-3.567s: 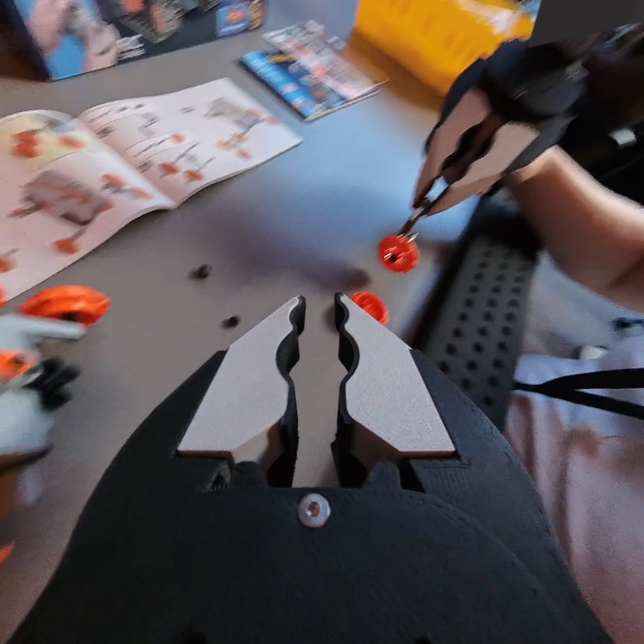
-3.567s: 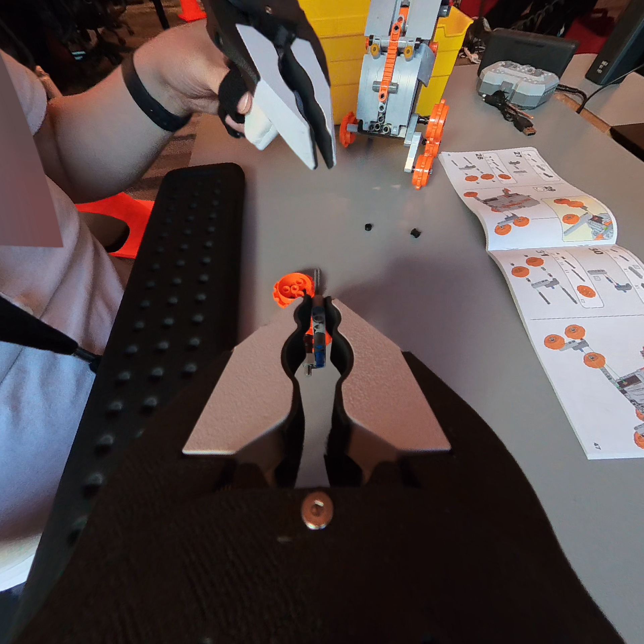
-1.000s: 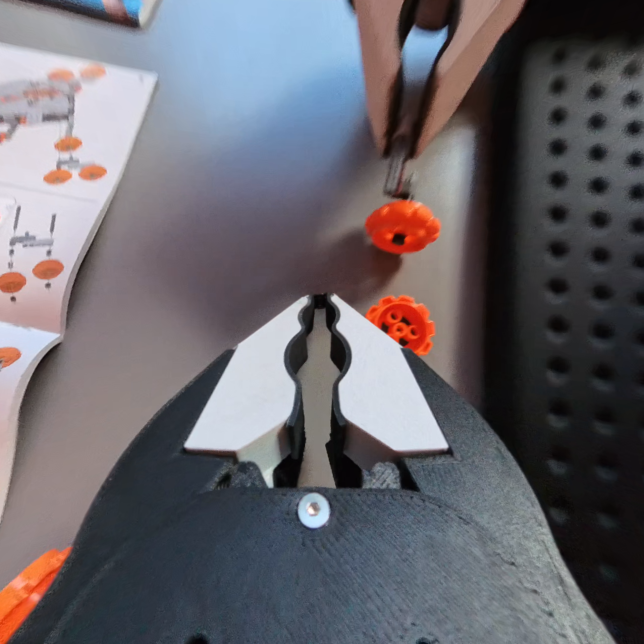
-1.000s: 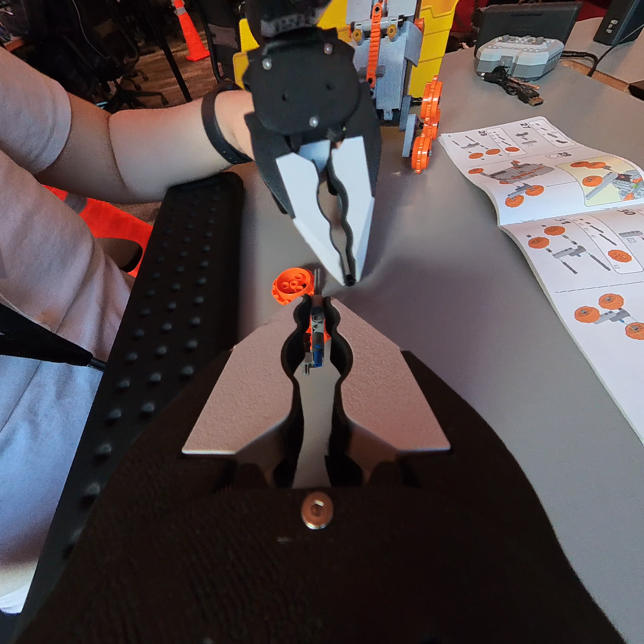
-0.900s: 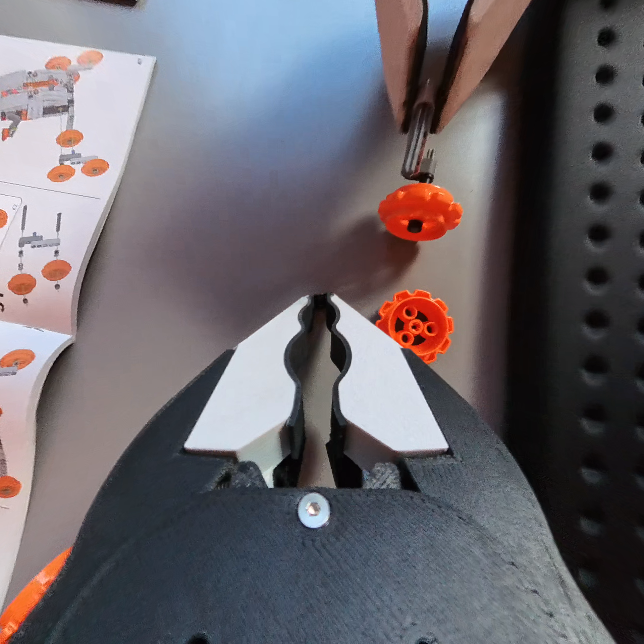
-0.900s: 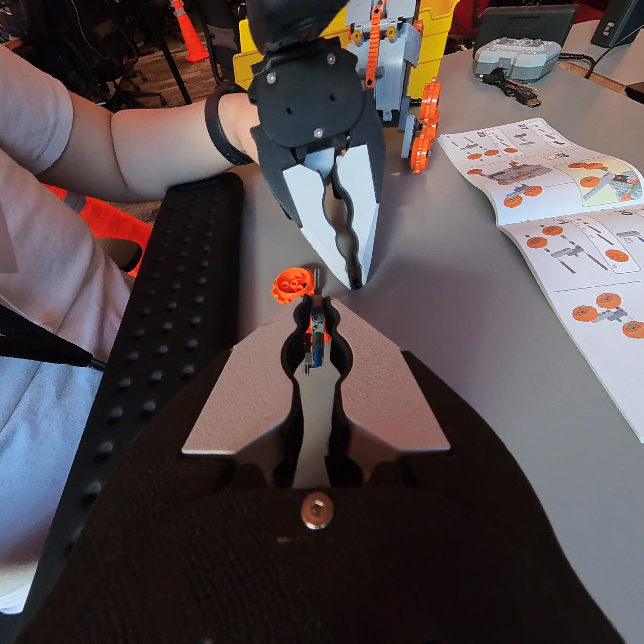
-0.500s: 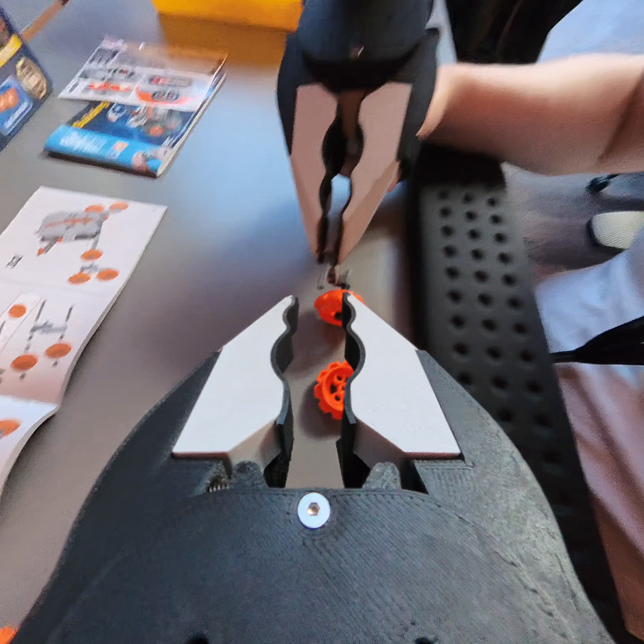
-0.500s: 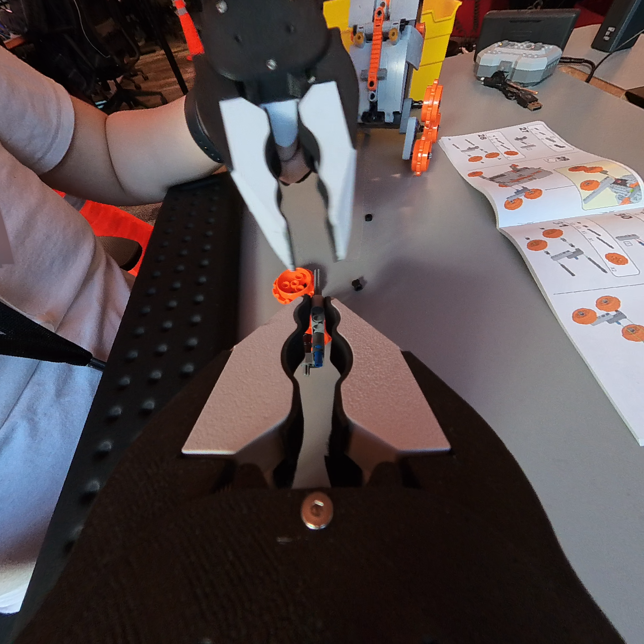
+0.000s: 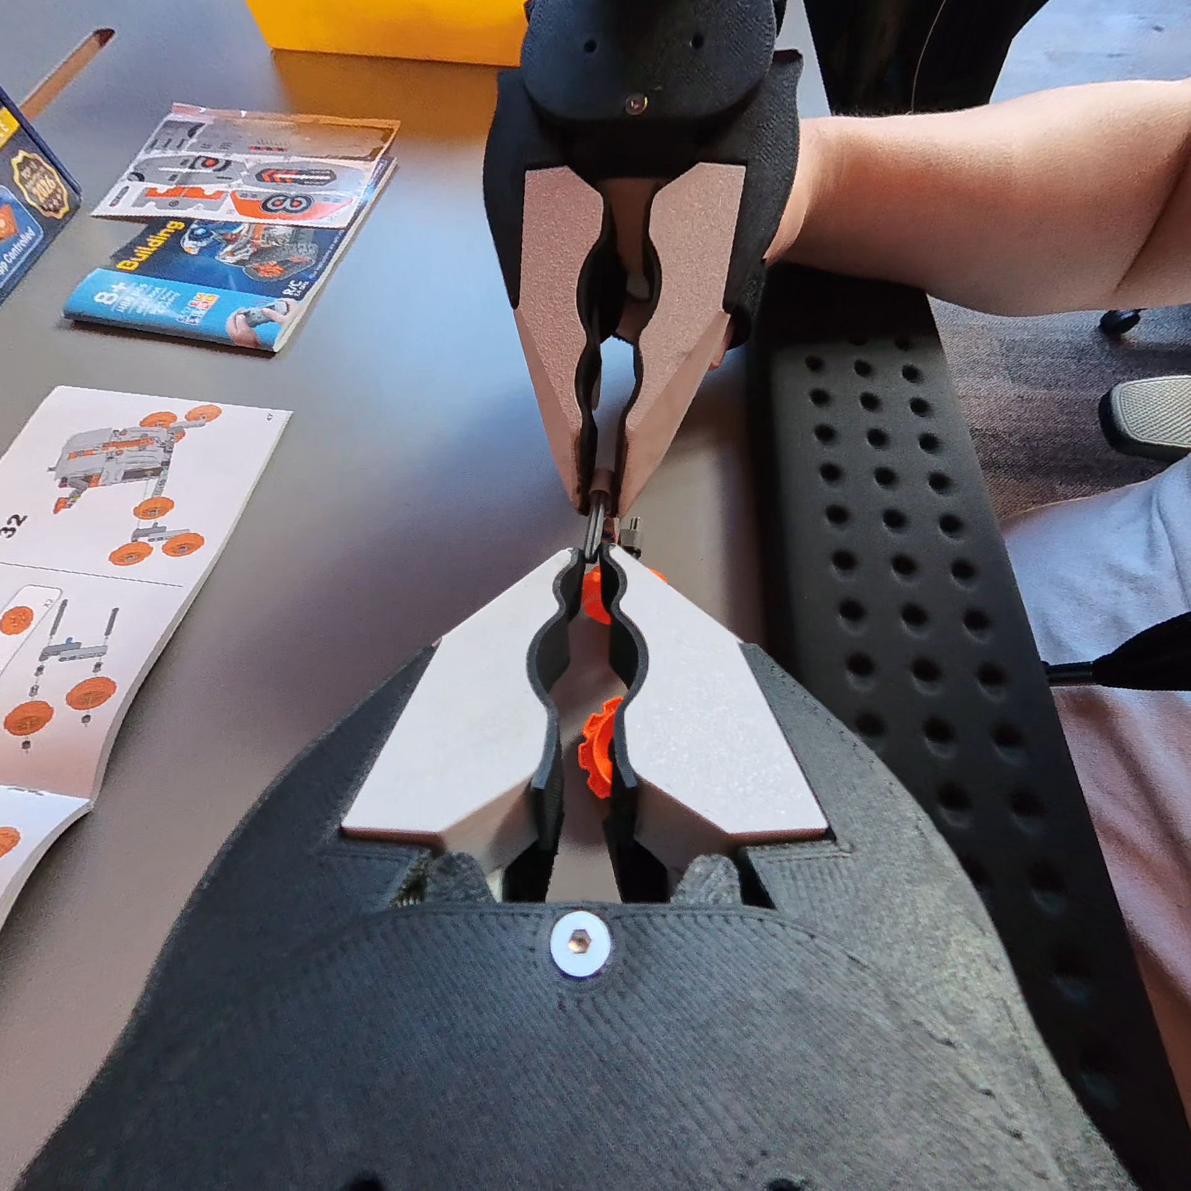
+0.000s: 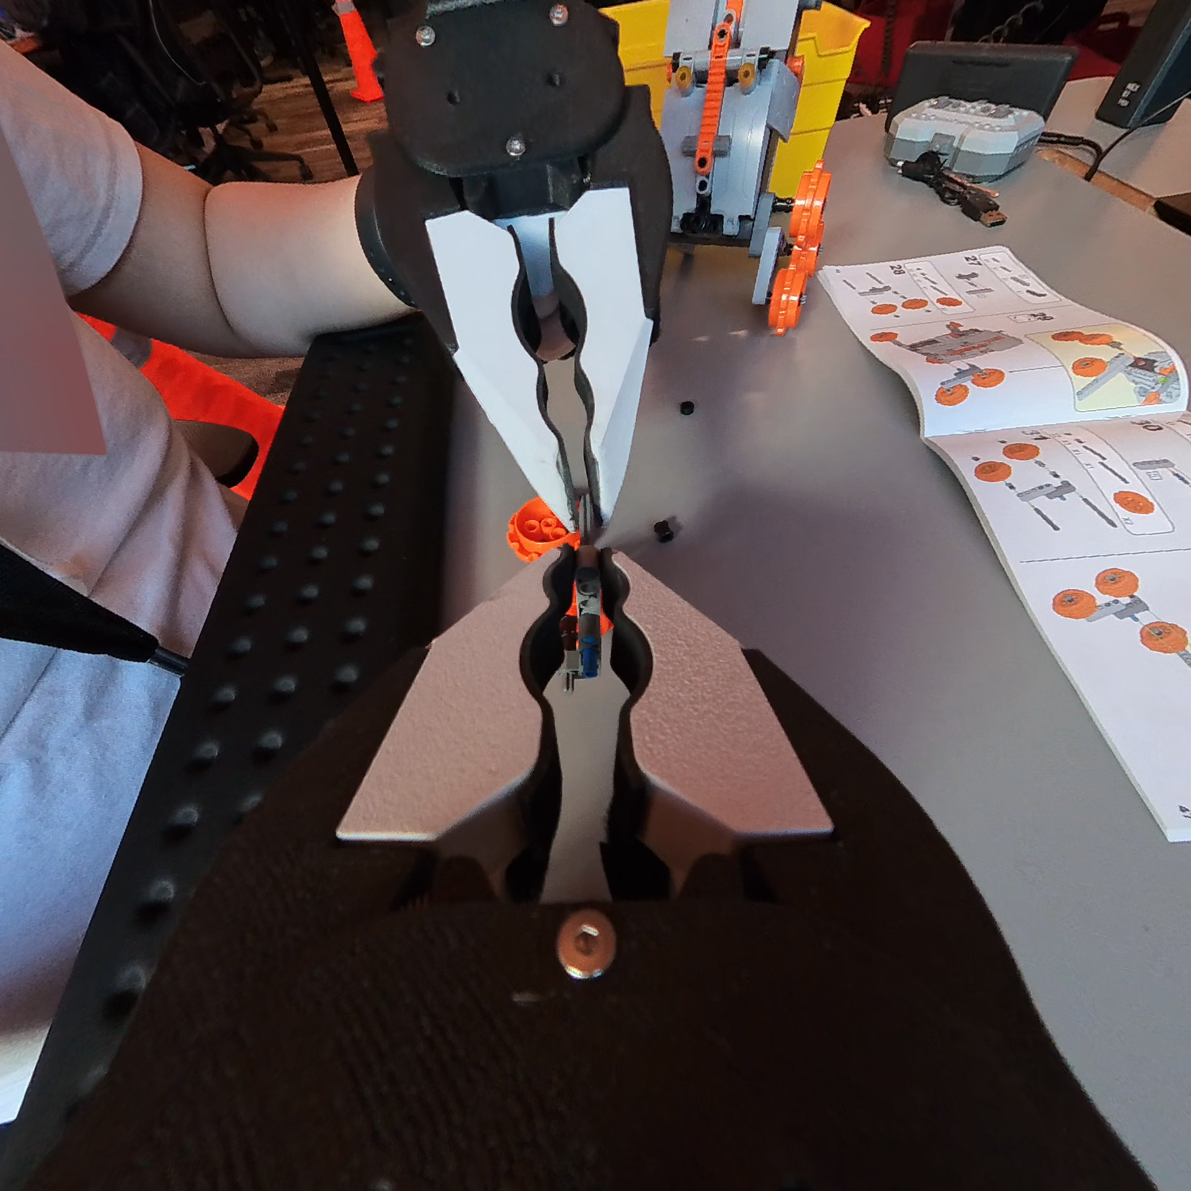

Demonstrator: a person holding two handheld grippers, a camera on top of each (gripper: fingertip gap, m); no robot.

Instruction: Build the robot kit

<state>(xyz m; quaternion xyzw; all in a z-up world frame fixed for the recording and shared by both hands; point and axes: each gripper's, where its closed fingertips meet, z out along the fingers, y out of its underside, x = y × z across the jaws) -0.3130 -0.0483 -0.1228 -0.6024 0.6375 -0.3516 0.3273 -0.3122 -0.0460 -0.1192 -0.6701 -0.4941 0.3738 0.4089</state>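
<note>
My right gripper is shut on a small grey piece with a blue pin, low over the grey table. A thin dark axle sticks out of its tips, and an orange wheel sits on that assembly. My left gripper faces it tip to tip and is shut on the free end of the axle. In the right wrist view the left gripper comes down from above. In the left wrist view the right gripper does the same. A loose orange wheel lies on the table beside them and shows under my left fingers.
A black perforated pad runs along the table edge by the person's lap. An open instruction booklet lies to the side, with two small black pins nearby. A grey-and-orange model, a yellow bin and booklets stand farther off. Left and right tips are no more than a few centimetres apart. The grey-and-orange model is about 25 cm from both grippers' fingertips.
My left gripper lifted off the table, opened, swung over in front of the right gripper and closed on the axle end. The right gripper held still with its piece.
</note>
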